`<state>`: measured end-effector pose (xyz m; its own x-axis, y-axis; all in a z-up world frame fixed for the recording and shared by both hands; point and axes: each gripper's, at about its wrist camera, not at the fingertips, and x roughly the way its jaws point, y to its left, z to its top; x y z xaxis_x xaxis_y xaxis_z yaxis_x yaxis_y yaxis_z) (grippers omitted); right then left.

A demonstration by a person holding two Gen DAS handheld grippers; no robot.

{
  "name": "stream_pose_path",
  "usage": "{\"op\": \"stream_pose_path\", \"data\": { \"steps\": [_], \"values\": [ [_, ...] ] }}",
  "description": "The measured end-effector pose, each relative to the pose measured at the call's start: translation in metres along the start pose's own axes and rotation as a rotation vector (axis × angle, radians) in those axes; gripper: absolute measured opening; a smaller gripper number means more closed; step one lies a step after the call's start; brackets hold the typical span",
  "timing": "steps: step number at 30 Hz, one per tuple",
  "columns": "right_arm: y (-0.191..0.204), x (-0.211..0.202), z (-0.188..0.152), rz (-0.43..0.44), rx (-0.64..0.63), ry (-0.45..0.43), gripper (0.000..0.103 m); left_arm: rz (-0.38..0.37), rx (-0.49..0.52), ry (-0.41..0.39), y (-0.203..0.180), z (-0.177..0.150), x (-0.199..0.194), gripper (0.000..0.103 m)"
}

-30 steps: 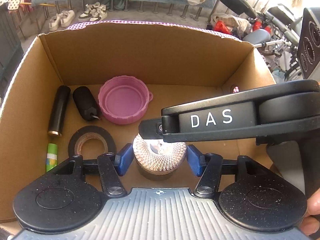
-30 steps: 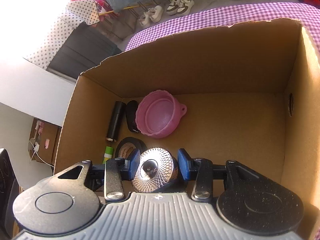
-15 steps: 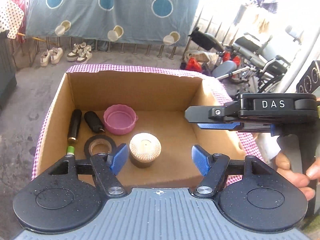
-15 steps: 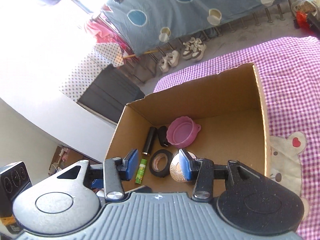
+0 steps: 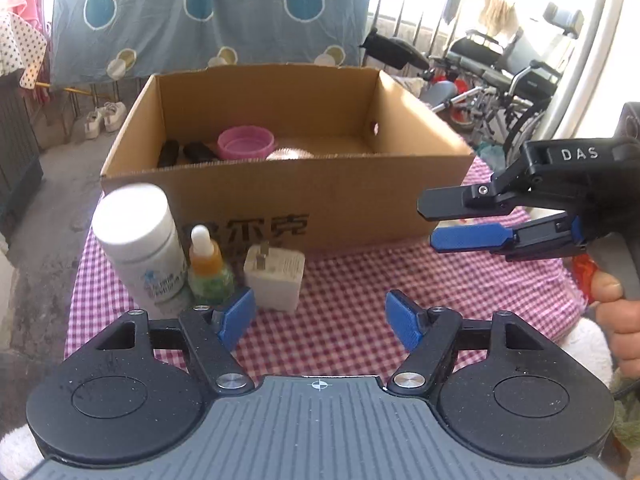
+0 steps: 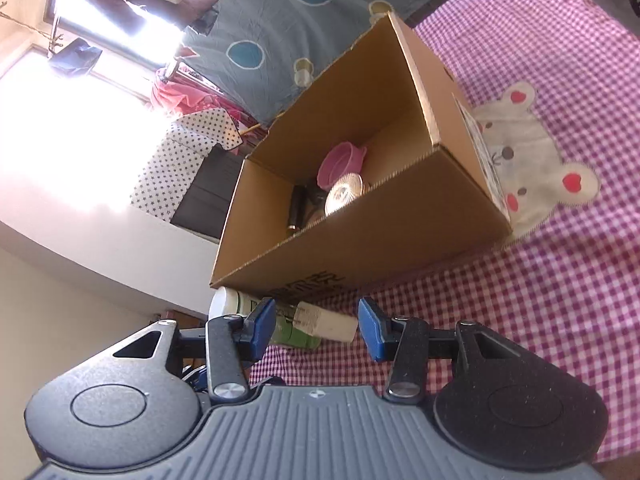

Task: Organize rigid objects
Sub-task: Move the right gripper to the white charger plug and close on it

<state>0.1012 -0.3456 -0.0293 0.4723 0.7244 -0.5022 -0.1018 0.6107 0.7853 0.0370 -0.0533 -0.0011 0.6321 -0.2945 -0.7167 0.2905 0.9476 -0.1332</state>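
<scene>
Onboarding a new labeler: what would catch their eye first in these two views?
The open cardboard box on the purple checked cloth, with a pink bowl and a shiny ribbed lid inside. In front of its near wall, at the left, stand a white bottle, a dropper bottle and a white plug adapter. Both grippers, left and right, are open and empty.

Sunlit window; spotted blue sheet; parked wheelchairs.

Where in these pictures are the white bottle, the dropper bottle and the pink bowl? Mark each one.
white bottle [image 5: 134, 216], left wrist view, on its white cap.
dropper bottle [image 5: 209, 258], left wrist view, on its orange middle.
pink bowl [image 5: 246, 147], left wrist view, on its rim inside the box.
</scene>
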Motion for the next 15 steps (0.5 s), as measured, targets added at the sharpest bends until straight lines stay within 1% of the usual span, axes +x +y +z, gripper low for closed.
{"op": "stream_pose_path", "data": {
  "steps": [2, 6, 12, 15],
  "values": [
    [0.002, 0.015, -0.002, -0.004, -0.003, 0.034, 0.049, 0.025, -0.003, 0.009, 0.001, -0.007, 0.010, 0.071],
    [0.014, 0.039, -0.002, -0.028, -0.059, 0.067, 0.049, 0.062, 0.024, -0.022, 0.000, -0.013, 0.023, 0.070],
    [0.031, 0.069, -0.002, -0.076, -0.140, 0.091, 0.049, 0.094, 0.064, -0.067, -0.003, -0.013, 0.038, 0.068],
    [0.031, 0.079, -0.001, -0.106, -0.161, 0.100, 0.048, 0.113, 0.074, -0.068, -0.004, -0.011, 0.045, 0.068]
  ]
}}
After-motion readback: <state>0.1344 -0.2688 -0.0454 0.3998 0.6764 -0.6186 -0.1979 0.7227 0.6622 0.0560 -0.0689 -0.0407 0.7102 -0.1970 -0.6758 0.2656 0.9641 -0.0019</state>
